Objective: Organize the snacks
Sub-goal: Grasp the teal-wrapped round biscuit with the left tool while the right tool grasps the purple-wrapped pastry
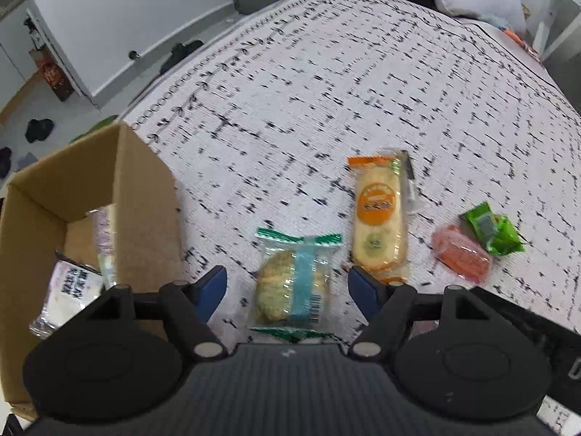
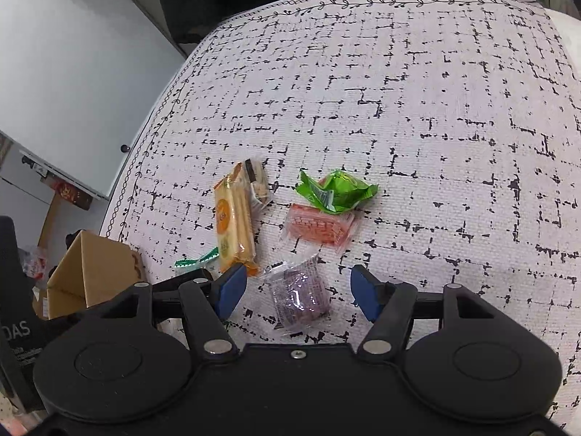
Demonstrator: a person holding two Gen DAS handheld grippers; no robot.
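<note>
My left gripper (image 1: 288, 283) is open above a clear cookie packet with green ends (image 1: 295, 287), which lies on the patterned cloth between the blue pads. A long orange cracker pack (image 1: 379, 218) lies just beyond, then a red packet (image 1: 461, 254) and a green packet (image 1: 494, 230). A cardboard box (image 1: 145, 196) at the left holds a white packet (image 1: 69, 287). In the right wrist view my right gripper (image 2: 296, 287) is open around a purple packet (image 2: 299, 296). The orange cracker pack (image 2: 234, 221), red packet (image 2: 319, 229) and green packet (image 2: 336, 190) lie ahead.
The cloth-covered table (image 2: 417, 109) stretches far ahead and to the right. A white cabinet (image 1: 120, 25) stands beyond its left edge, with dark items on the floor (image 1: 38, 129). The cardboard box (image 2: 90, 269) shows at the right wrist view's lower left.
</note>
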